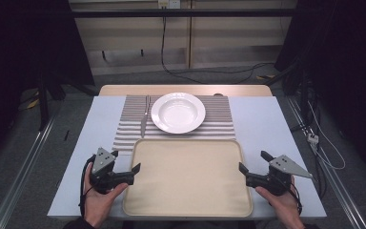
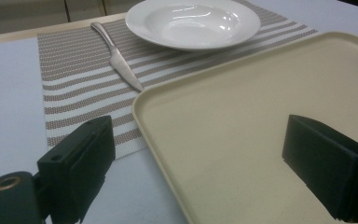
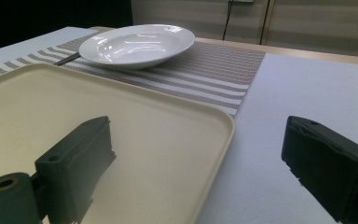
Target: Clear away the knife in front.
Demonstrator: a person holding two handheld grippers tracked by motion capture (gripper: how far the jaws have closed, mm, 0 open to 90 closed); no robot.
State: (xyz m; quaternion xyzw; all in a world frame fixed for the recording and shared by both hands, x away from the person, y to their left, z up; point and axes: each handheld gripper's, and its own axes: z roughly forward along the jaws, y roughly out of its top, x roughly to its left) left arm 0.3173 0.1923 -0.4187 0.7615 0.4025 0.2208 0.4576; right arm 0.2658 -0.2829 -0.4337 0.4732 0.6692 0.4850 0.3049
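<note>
Your left gripper (image 1: 126, 161) and right gripper (image 1: 253, 161): jaws wide, holding nothing.
Smooth beige rectangular plastic tray (image 1: 186, 176), round-cornered, lies between them, each straddling an edge.

No writing, label, brand, number or sign can be read anywhere in these pictures. The tray (image 1: 188, 179) is plain beige, the plate (image 1: 178, 112) plain white, and the striped mat (image 1: 128, 125) beyond the tray bears only its woven bands. The knife (image 2: 117, 58), left of the plate, shows no legible stamp on blade or handle. The two small boxes on the wall far beyond the plate (image 1: 168, 4) are too small and blurred to read.
</note>
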